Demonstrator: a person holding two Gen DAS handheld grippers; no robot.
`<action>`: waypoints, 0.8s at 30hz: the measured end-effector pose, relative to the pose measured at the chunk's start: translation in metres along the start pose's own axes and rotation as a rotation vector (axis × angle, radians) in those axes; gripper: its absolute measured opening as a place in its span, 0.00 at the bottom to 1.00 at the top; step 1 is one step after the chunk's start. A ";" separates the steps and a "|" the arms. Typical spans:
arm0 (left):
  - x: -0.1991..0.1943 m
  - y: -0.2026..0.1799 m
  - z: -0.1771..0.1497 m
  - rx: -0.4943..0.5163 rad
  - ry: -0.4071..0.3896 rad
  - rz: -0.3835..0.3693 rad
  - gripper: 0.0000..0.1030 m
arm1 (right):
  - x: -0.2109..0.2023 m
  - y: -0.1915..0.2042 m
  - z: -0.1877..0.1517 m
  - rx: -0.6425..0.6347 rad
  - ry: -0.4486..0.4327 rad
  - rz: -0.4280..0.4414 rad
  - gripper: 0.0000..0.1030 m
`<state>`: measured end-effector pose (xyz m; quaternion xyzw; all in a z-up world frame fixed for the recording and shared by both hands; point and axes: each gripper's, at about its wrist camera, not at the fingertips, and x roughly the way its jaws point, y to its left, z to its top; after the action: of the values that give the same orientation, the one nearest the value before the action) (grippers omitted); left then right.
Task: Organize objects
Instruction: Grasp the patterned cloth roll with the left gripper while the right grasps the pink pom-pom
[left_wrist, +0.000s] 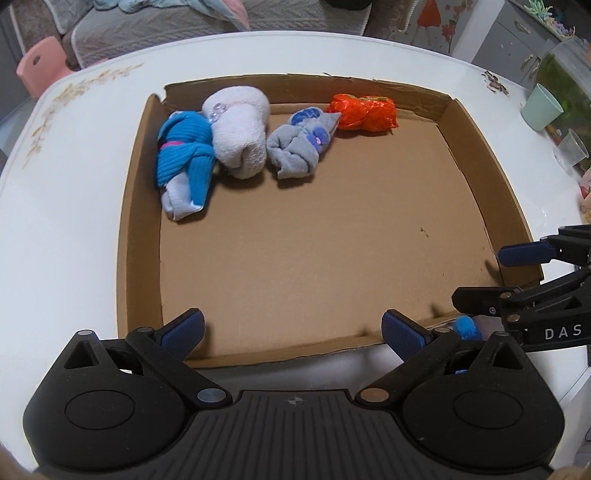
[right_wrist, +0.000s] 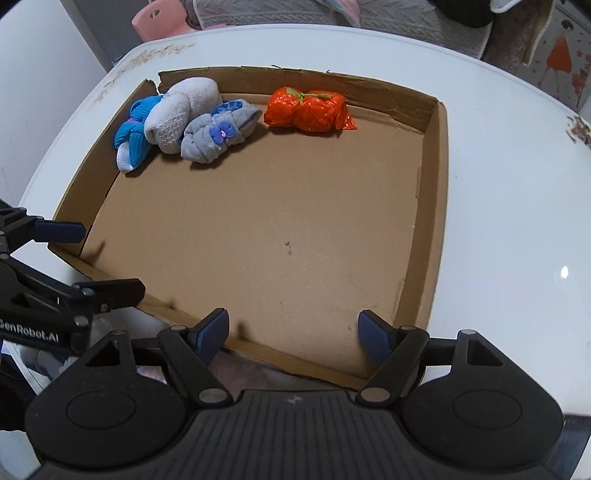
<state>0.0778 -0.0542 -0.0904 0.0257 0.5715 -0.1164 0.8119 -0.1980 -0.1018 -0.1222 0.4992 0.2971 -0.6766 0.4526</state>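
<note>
Along tray (left_wrist: 140, 206) far wall: four sock bundles (left_wrist: 243, 133); both tools empty.

We find both views evenly and fairly brightly lit from overhead, with soft, short shadows under the sock bundles (left_wrist: 221, 144) and beside the blue pads (right_wrist: 214, 332) on the cardboard tray (left_wrist: 140, 229). A small glare spot sits on the white table (right_wrist: 564, 272) in the right wrist view, and the glossy surface shows a mild sheen elsewhere. Fisheye distortion bows the table and tray edges strongly; the centre is sharp, while the corners and background go soft.
</note>
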 end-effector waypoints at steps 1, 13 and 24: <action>-0.001 0.001 -0.001 0.002 0.001 -0.005 1.00 | -0.001 0.000 -0.001 0.004 -0.001 0.002 0.72; -0.022 0.001 -0.002 0.025 -0.021 -0.012 1.00 | -0.020 -0.004 0.004 0.062 -0.073 0.039 0.74; -0.085 0.044 -0.023 0.010 -0.069 0.063 1.00 | -0.036 0.015 -0.015 0.064 -0.136 0.082 0.76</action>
<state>0.0395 0.0056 -0.0232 0.0436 0.5414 -0.0945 0.8343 -0.1746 -0.0834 -0.0921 0.4778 0.2233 -0.6991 0.4828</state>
